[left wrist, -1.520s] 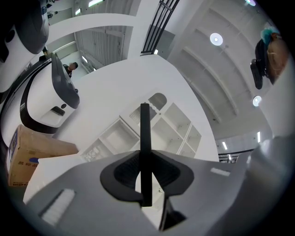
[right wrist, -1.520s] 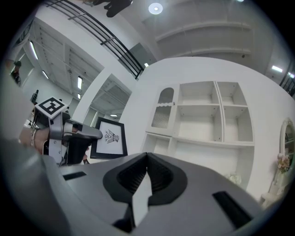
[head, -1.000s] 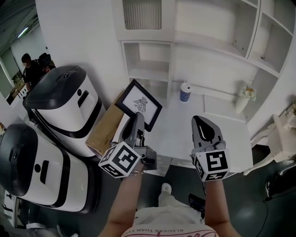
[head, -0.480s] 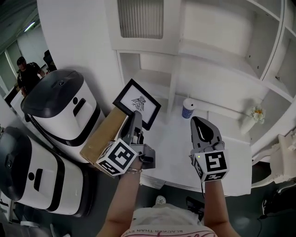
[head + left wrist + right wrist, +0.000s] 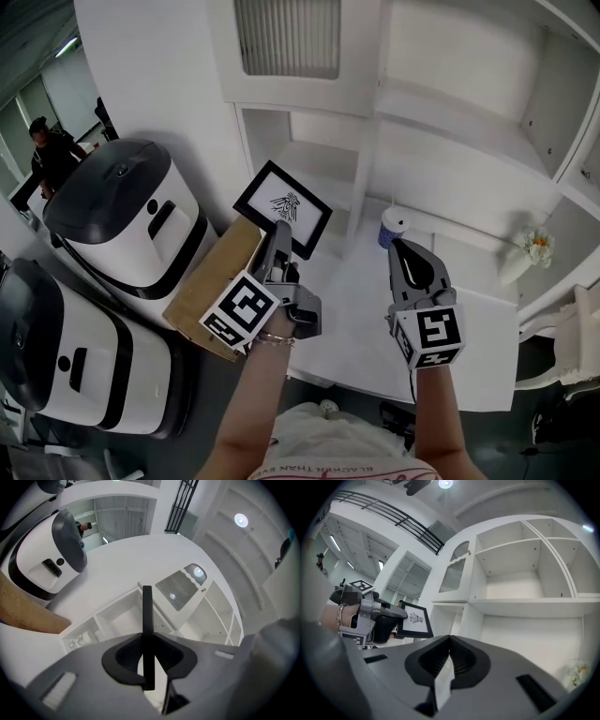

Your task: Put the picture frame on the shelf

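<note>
Pinching thin, black-bordered picture frame (image 5: pixel 282 208) — left claw (image 5: pixel 278 240); ribbed grey jaws.

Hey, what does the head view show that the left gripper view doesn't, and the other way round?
Only the head view: the drawing on the front of the picture frame, and the right gripper. Only the left gripper view: a round ceiling light and a black railing; there the frame shows edge-on. Both: the left gripper with its jaws clamped on the frame, the white shelf, the cardboard box and a white machine.
</note>
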Motion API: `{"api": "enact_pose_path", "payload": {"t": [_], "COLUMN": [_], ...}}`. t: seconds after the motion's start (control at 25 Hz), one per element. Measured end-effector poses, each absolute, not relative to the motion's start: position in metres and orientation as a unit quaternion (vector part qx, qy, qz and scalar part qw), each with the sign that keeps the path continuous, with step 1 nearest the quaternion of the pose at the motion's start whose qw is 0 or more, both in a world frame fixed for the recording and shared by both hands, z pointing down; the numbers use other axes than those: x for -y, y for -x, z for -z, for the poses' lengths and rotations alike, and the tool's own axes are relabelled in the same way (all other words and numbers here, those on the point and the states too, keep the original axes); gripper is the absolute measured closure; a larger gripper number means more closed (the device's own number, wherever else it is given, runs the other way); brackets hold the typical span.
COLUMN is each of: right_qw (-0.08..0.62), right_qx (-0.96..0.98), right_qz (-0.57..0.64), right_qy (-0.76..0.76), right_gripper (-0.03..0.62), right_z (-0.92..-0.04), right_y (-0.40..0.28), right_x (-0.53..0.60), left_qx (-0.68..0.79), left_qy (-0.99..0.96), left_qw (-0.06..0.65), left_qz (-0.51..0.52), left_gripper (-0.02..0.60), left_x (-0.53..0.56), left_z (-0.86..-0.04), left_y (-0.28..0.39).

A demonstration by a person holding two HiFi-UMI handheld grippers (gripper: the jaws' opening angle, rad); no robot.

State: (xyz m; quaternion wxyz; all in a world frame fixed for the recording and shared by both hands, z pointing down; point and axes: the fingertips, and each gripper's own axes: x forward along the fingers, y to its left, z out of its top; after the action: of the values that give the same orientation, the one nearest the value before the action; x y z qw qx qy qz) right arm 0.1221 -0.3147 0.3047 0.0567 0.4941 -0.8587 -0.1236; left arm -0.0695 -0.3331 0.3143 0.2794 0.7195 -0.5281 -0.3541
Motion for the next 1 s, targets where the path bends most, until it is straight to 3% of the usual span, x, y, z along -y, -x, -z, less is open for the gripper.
{"api": "enact_pose_path", "payload": {"t": [1.0], "right_qw": [0.109], "right_qx": [0.824], "right_qz": [0.082], "right_qy": [-0.549], "right_gripper": [0.587], "right_z": [-0.347], "right_y": [-0.116], "right_x": [0.406], "left_qx": [0.468], "left_qy": [-0.628], "left_qw": [0.462], "left_qz": [0.415], "left_gripper": [0.506], "left_x": [0.460], "left_z": [-0.409], "left_y": [0.088]}}
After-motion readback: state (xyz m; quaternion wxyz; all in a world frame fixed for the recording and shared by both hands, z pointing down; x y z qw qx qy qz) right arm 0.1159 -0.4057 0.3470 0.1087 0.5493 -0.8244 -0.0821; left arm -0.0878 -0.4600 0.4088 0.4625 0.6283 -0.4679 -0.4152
